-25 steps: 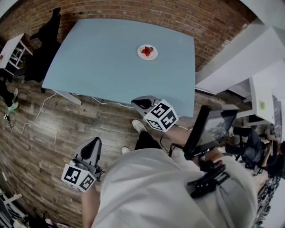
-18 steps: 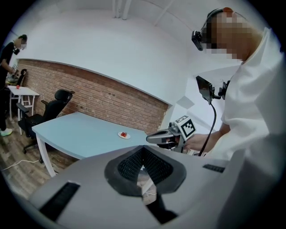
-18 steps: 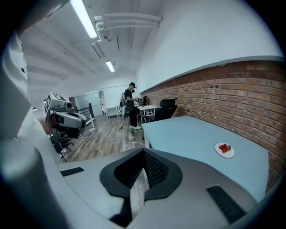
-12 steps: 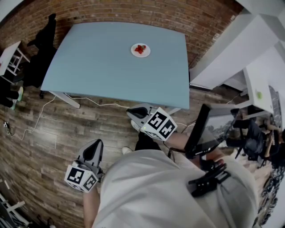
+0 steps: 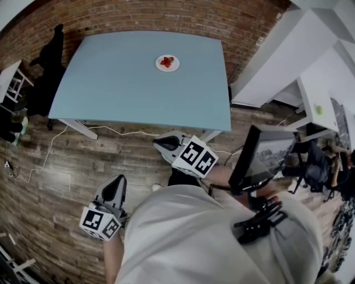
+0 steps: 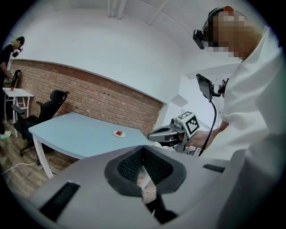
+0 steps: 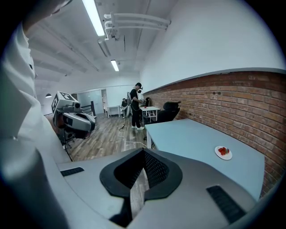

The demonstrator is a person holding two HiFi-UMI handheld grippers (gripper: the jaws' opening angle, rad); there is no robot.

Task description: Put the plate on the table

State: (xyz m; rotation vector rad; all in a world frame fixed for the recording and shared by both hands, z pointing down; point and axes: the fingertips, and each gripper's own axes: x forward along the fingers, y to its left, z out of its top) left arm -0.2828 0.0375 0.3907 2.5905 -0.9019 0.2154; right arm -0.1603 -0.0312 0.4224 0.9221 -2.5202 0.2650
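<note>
Your left gripper [image 5: 117, 182] is hanging low over the wood floor [image 5: 50, 166], jaws pressed together on nothing. Your right gripper [image 5: 158, 143] is hovering near the blue table [image 5: 122, 94]'s near edge, jaws likewise closed and empty. White plate [image 5: 167, 62], carrying something red, is sitting on the table toward the far side, well apart from both grippers you are holding

A light blue table [image 5: 138, 89] stands against the far red brick wall [image 5: 166, 16] on a wood-plank floor [image 5: 66, 183], with a black office chair [image 6: 57, 95] at its left.
</note>
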